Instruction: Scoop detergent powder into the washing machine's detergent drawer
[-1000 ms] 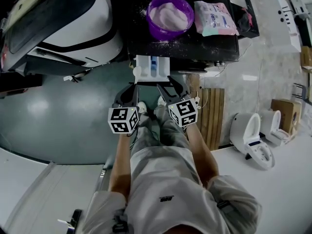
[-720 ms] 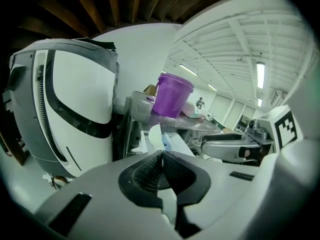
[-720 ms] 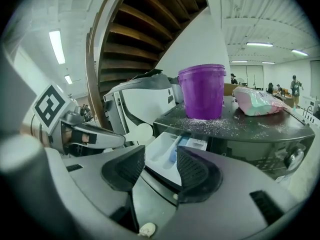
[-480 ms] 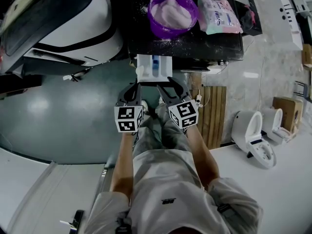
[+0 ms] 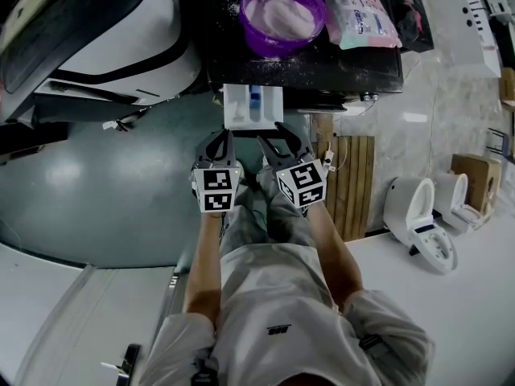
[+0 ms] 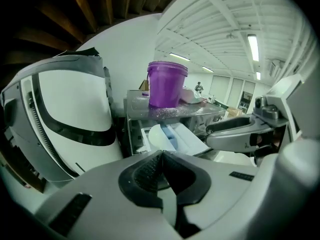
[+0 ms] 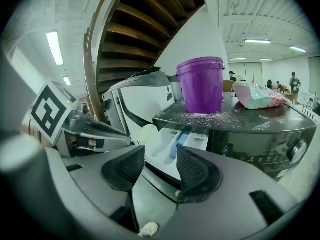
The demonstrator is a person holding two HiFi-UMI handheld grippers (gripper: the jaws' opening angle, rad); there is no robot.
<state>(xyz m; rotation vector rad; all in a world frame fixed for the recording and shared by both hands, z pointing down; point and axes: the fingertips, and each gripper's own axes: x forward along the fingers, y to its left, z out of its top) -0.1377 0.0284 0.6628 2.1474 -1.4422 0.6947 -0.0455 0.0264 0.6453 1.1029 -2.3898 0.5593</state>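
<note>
Drawer: detergent drawer [image 5: 241, 107] stands pulled out from the front edge of the washing machine [image 5: 322, 67], near its left corner, white with a blue insert [image 5: 255, 99] in the middle compartment
Pale piece: a pale rounded piece [image 7: 148, 133] sits at the drawer's left front corner; what it is cannot be told
Bucket: purple bucket [image 5: 282, 22] stands upright and uncovered on the machine's dark top, toward the back left, straight behind the drawer
Powder: pale detergent powder [image 5: 278, 14] fills the lower part of the bucket, and spilled grains [image 7: 225, 116] are scattered on the top around its base
Bag: detergent bag [image 5: 360, 18] lies flat on the top just right of the bucket, apart from it
Left gripper: left gripper [image 5: 217, 139] hangs just in front of the drawer's front edge, not touching it; its pads meet with nothing between them [image 6: 161, 155]
Right gripper: right gripper [image 5: 272, 135] hangs beside the left one at the same height, its jaws a narrow gap apart and empty, with the drawer seen through the gap [image 7: 161, 156]
Second washer: a white second washer [image 5: 121, 47] with a dark door stands left of the machine
Right side: wooden slats [image 5: 350, 183] lean below the machine's right front corner, and 2 toilets [image 5: 418, 223] stand well to the right
</note>
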